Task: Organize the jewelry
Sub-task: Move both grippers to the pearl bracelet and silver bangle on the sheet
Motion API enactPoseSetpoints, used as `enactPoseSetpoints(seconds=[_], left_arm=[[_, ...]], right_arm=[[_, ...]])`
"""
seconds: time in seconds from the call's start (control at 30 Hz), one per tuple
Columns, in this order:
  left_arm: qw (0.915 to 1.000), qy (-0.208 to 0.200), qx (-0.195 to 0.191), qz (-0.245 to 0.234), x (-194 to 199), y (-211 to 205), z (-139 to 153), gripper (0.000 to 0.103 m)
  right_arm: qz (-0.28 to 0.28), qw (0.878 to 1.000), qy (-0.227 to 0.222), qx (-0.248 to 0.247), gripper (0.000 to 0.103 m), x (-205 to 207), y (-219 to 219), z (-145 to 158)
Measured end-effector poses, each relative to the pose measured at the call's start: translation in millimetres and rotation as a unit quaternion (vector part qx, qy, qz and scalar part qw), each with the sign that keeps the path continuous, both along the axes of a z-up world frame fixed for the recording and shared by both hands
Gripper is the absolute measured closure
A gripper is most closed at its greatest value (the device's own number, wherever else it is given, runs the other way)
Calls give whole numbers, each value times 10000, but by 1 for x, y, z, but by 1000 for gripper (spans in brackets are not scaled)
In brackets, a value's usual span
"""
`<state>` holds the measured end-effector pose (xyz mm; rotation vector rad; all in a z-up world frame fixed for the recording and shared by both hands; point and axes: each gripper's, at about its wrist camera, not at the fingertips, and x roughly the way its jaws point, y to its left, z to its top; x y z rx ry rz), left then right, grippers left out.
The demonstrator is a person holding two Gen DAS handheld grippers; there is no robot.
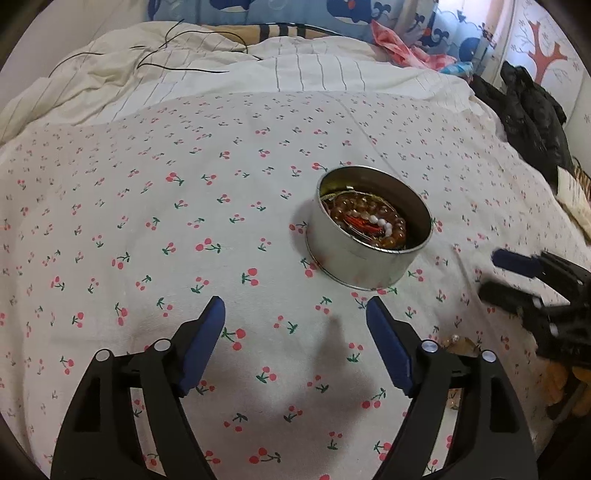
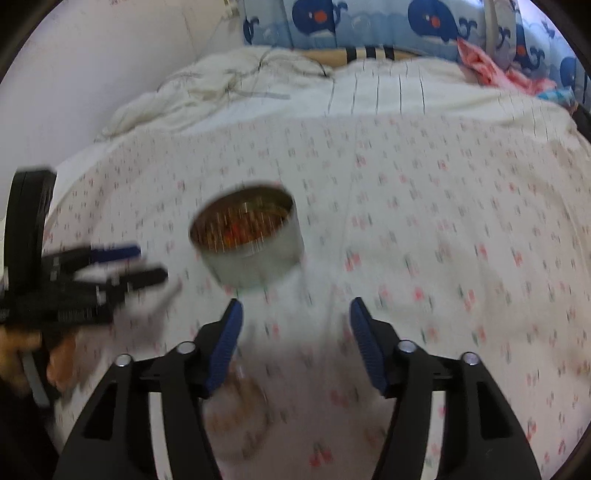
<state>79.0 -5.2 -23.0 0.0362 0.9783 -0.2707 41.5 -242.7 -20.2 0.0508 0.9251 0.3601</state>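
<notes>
A round metal tin [image 1: 369, 229] stands on the cherry-print sheet [image 1: 147, 240], with amber, white and red beaded bracelets [image 1: 369, 221] inside. My left gripper [image 1: 295, 306] hangs open just in front of the tin, nothing between its blue pads. A small amber bead piece [image 1: 460, 343] lies on the sheet behind its right finger. My right gripper [image 1: 491, 274] comes in from the right edge. The right wrist view is blurred: the tin [image 2: 247, 240] sits ahead and left, my right gripper [image 2: 295, 306] is open and empty, and a brownish bead blur [image 2: 240, 402] lies by its left finger. My left gripper [image 2: 151, 263] is at the left.
A crumpled striped duvet [image 1: 184, 74] with a black cable [image 1: 166, 55] lies at the back, with whale-print pillows [image 1: 295, 11] behind it. A black jacket [image 1: 528, 118] lies at the bed's right edge. A hand [image 2: 55, 362] holds the left gripper. A wall [image 2: 92, 74] borders the bed's left.
</notes>
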Motion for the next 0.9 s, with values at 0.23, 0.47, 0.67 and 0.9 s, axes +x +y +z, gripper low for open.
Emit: enactPoseSetpoints(seconds=[0.23,0.47,0.67,0.9], left_arm=[[9995,162,33,-267,-6,-9,-3,25],[9950,200,114,-970,-20,-33,-5,24],[9861,211,730,-1477,-34,-62,-23,24],[9819,-285,1652,-885,-31,-57,-21,20]], right_arm=[[565,9965,149,-600,38,-10,6,-10],[1066,9848,192,-1361,35,-22,29,-26],[1115,9818,168,-1525,31,-27,28,-27],[774,9738,-207,-2127,26,-25,28,-26]])
